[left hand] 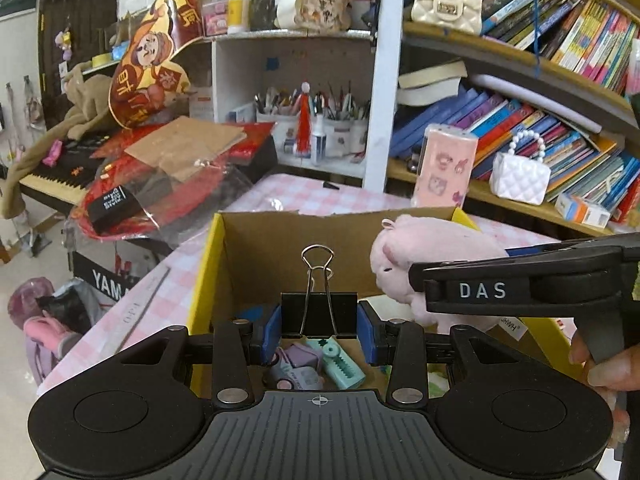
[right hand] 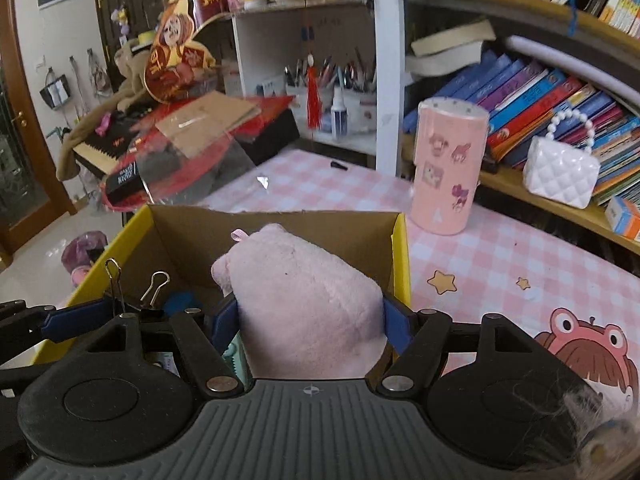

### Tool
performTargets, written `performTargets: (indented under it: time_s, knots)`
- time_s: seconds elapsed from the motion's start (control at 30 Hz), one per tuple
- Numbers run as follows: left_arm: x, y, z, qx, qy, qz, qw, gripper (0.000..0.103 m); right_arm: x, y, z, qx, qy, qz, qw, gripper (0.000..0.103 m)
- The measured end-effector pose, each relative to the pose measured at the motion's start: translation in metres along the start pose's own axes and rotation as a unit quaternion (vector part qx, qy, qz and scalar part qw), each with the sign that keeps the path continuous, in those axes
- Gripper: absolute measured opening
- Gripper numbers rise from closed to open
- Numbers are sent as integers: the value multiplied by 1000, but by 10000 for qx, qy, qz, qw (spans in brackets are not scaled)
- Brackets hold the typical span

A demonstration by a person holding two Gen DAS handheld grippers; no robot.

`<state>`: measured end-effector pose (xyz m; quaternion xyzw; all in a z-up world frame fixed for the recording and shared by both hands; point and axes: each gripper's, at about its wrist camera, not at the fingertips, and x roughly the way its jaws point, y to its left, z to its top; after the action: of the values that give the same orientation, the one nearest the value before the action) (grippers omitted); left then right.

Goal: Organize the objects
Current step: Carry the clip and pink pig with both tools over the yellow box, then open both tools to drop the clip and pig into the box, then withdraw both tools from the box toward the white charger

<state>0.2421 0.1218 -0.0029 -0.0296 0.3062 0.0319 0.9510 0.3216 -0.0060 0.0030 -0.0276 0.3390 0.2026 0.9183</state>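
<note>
In the left wrist view the left gripper (left hand: 319, 330) sits at lower centre with its jaws clamped on a black binder clip (left hand: 319, 314), blue pads touching the clip's two sides and the wire handles standing upright above it. Directly below the clip, inside the yellow cardboard box (left hand: 205, 264), lie a mint green toothed piece (left hand: 340, 366) and a small lilac item (left hand: 302, 356), close together on the box floor. At the right of that frame the right gripper (left hand: 416, 280) reaches in from the edge, and a pink plush toy (left hand: 424, 248) bulges out past it over the box's right side. In the right wrist view the right gripper (right hand: 310, 330) fills the lower centre, its jaws clamped on the pink plush toy (right hand: 308, 296), which swells up between the blue pads and stands over the open box (right hand: 402, 260). At the lower left of this frame the binder clip (right hand: 128, 300) shows its silver handles beside the left gripper's blue pad. Beyond the box the pink checked tabletop (right hand: 460, 264) carries a pink cylindrical container (right hand: 448, 168) at centre right, near the box's far right corner. A white quilted purse (right hand: 560, 170) sits on the bookshelf (right hand: 520, 188) at the right edge, beneath rows of leaning books (right hand: 532, 96).
</note>
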Motion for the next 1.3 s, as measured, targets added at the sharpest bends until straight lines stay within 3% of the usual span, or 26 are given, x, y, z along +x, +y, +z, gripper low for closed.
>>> performTargets:
  time_s: [0.1,0.2,0.4,0.7,1.03,1.3]
  knots:
    - [5,-2,1,-4,25,107,9999,41,9,-2,2,-26,102,40,9999,73]
    - [3,-4,4,35,-89,166,9998,63,10,-4,4,17,41,101,9999,74]
    - [-21,-4,14,45,-552,94,9984,68,-8,-5,16,133,-240,200,9994,74]
    - [-63,7,13,-158,-811,188,9964,84,-56,-2,13,319,-678,114,9971,74]
    - [-104,28,-25,-233,-676,336,9969,89,-113,13,-35,392,-763,-199,9961,77]
    - [-124,37,-64,-114,-326,343,9988,89,-137,30,-91,469,-380,-408,9973,77]
